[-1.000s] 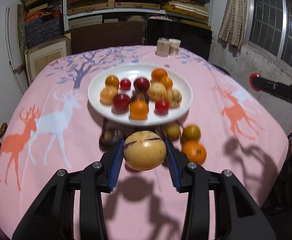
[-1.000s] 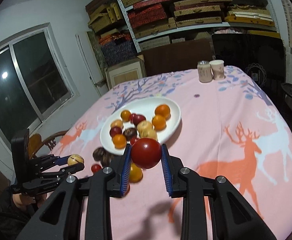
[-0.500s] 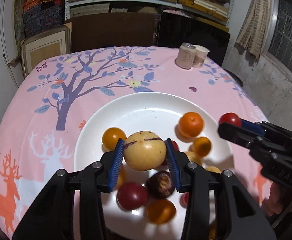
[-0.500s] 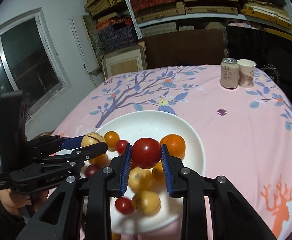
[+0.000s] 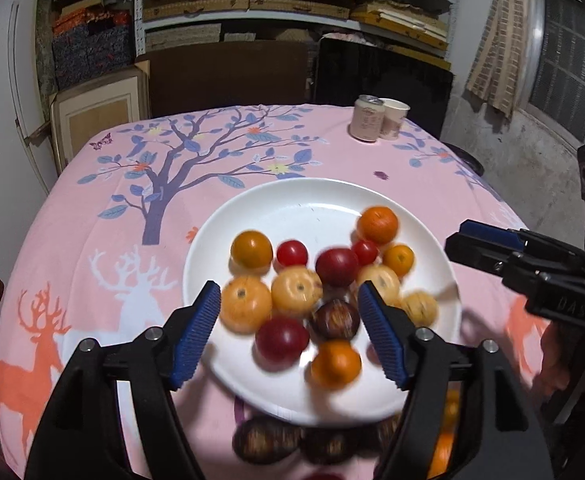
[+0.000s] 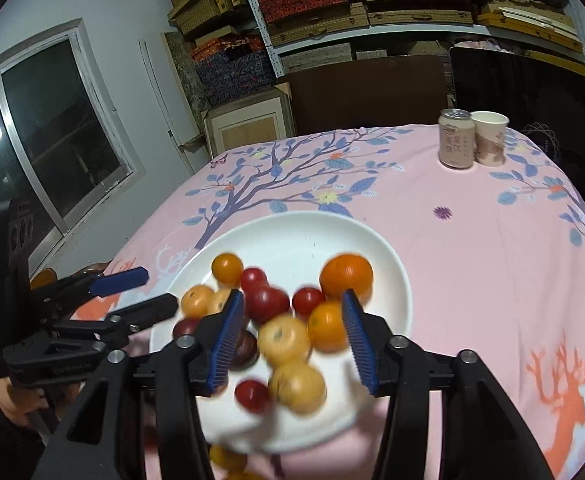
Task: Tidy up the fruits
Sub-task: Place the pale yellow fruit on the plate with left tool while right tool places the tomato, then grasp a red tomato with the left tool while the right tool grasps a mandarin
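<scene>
Partly blurred fruit (image 5: 292, 292), plate (image 5: 312, 204) edge cut off

1. Plate (image 5: 220, 236) – near the middle of the table (image 5: 92, 216), fruits (image 5: 300, 292) heaped in its near half.
2. More fruits (image 5: 268, 440) – on the cloth just before the plate's near rim.
3. Can (image 6: 455, 139) and cup (image 6: 490, 138) – side by side, can to the left, at the table's far right edge.
4. Shelves (image 6: 372, 4) – behind the table.

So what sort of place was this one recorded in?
Probably a lived-in room doubling as storage: a cloth-covered table, shelves stacked with flat boxes, a dark window.
</scene>
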